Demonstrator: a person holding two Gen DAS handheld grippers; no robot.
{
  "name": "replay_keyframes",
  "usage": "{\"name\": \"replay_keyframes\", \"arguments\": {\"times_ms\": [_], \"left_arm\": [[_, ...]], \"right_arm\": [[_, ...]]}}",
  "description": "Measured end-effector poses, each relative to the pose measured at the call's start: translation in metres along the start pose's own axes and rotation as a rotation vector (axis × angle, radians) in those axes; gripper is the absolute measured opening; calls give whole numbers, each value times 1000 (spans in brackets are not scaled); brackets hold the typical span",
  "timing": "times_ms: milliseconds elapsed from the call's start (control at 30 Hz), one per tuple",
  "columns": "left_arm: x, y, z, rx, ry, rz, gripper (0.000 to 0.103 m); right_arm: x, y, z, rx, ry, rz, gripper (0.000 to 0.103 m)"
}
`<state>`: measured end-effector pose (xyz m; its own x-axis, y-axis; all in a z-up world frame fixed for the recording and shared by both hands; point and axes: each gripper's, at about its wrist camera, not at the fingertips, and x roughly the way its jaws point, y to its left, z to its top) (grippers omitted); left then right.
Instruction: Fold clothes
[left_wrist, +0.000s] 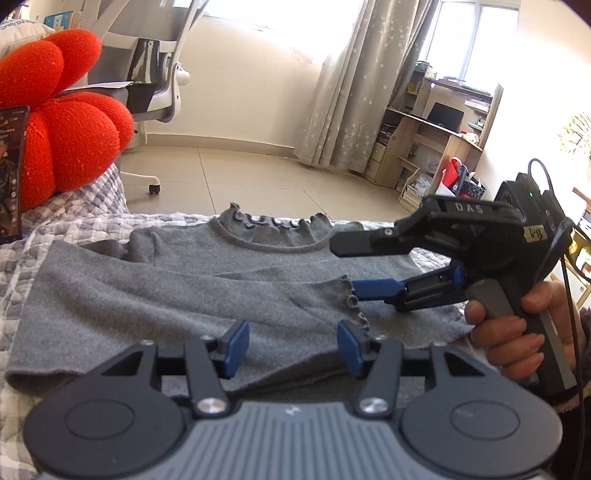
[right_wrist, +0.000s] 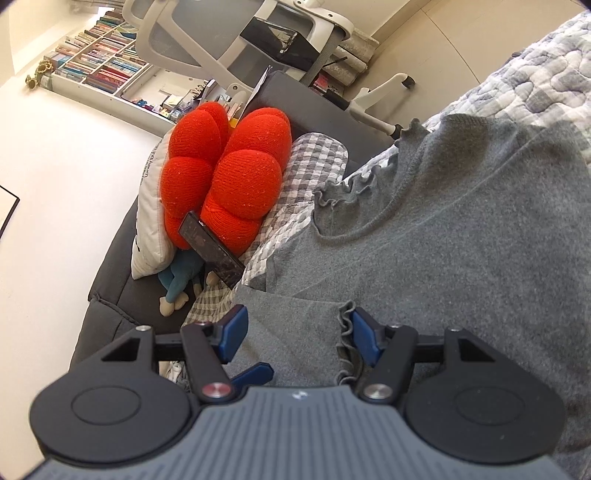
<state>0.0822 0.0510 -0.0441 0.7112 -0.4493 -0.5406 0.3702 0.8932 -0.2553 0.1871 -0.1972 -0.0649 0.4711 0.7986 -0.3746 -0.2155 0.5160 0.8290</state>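
A grey sweater (left_wrist: 192, 295) with a ruffled collar (left_wrist: 273, 223) lies flat on a checked quilt (left_wrist: 85, 221). One sleeve is folded across the body, and its ruffled cuff (left_wrist: 352, 302) ends near the middle. My left gripper (left_wrist: 293, 345) hovers open over the sweater's lower part, holding nothing. The right gripper (left_wrist: 343, 266), held by a hand (left_wrist: 506, 339), comes in from the right and is open, its lower blue finger (left_wrist: 373, 290) at the cuff. In the right wrist view the right gripper (right_wrist: 299, 332) stands open around the sleeve end, the cuff (right_wrist: 345, 343) beside its right pad (right_wrist: 364, 334).
A red knitted cushion (left_wrist: 55, 122) and a dark phone (right_wrist: 210, 251) sit at the quilt's left end, with a white pillow (right_wrist: 151, 229) and a blue plush toy (right_wrist: 181, 280). An office chair (left_wrist: 155, 74) stands on the tiled floor beyond. A wooden desk (left_wrist: 424, 140) is at far right.
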Motion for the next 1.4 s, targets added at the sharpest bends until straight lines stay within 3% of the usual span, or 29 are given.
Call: {"name": "replay_keyframes", "arguments": {"times_ms": [200, 367, 467, 633, 667, 700, 867, 1033, 1400], "left_arm": [[-27, 18, 2, -18, -51, 52, 70], [-44, 38, 0, -30, -67, 120, 70], [-54, 50, -1, -37, -77, 161, 71], [-63, 69, -5, -56, -75, 218, 72], [-63, 71, -6, -58, -71, 227, 73], [-64, 74, -7, -60, -68, 236, 74], [-66, 85, -12, -54, -43, 286, 74], [-62, 93, -15, -61, -7, 288, 72], [-59, 108, -19, -103, 26, 302, 50]], "right_arm": [[5, 18, -17, -157, -13, -97, 63], [7, 31, -30, -275, -30, -173, 61], [12, 37, -38, -346, -52, -237, 51], [19, 43, -45, -427, -80, -324, 20], [19, 43, -45, -425, -82, -321, 11], [19, 43, -45, -418, -85, -314, 9], [11, 55, -36, -399, -113, -261, 7], [1, 72, -21, -389, -164, -204, 7], [-5, 90, 16, -300, -224, -92, 7]]}}
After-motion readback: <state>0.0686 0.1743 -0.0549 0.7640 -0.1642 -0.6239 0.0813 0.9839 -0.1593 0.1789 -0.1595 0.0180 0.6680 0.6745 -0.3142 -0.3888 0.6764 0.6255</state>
